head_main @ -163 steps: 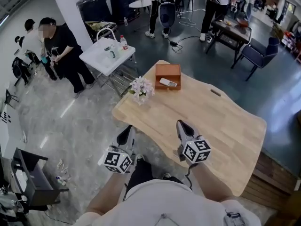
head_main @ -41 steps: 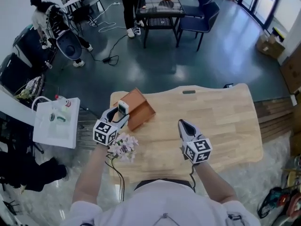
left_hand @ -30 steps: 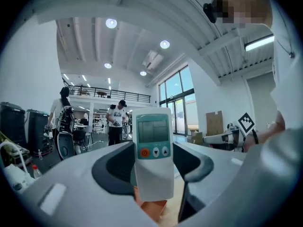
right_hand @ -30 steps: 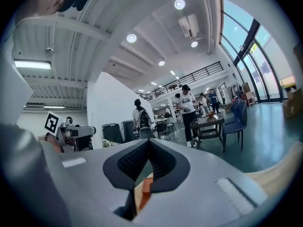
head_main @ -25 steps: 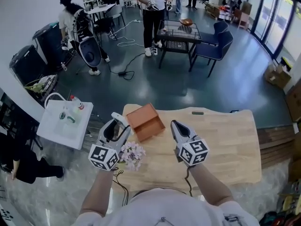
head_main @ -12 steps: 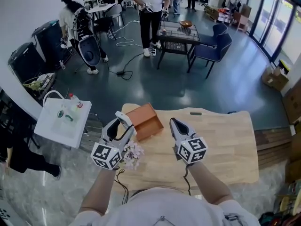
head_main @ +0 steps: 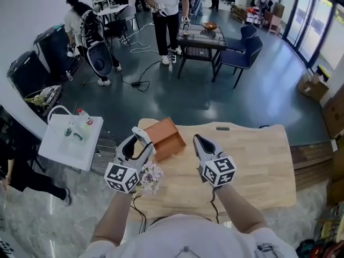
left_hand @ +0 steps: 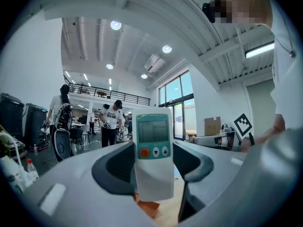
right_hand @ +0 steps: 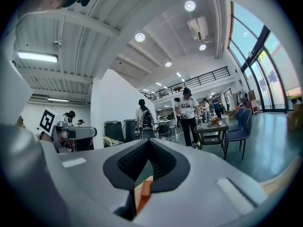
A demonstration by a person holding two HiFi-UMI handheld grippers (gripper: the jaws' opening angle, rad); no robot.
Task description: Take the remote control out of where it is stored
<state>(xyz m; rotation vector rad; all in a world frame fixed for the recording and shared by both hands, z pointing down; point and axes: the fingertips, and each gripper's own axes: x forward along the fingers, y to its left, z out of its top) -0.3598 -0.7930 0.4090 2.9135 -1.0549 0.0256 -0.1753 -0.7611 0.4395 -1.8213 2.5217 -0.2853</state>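
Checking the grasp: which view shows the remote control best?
Left gripper view: the remote control is clamped upright in the left gripper, screen and buttons facing the camera. Head view shows only its white end poking from that gripper, near the wooden box. Right gripper view doesn't show it.

Two grippers: the left gripper point(head_main: 141, 140) and the right gripper point(head_main: 198, 140). One remote point(left_hand: 152, 150). One wooden box point(head_main: 165, 137). One bunch of flowers point(head_main: 151, 174). Three tables: one wooden table point(head_main: 252, 160) near, one white table point(head_main: 59, 144) left, one dark table point(head_main: 201, 34) far. One bottle point(head_main: 83, 115). Two blue chairs point(head_main: 246, 54) far right.
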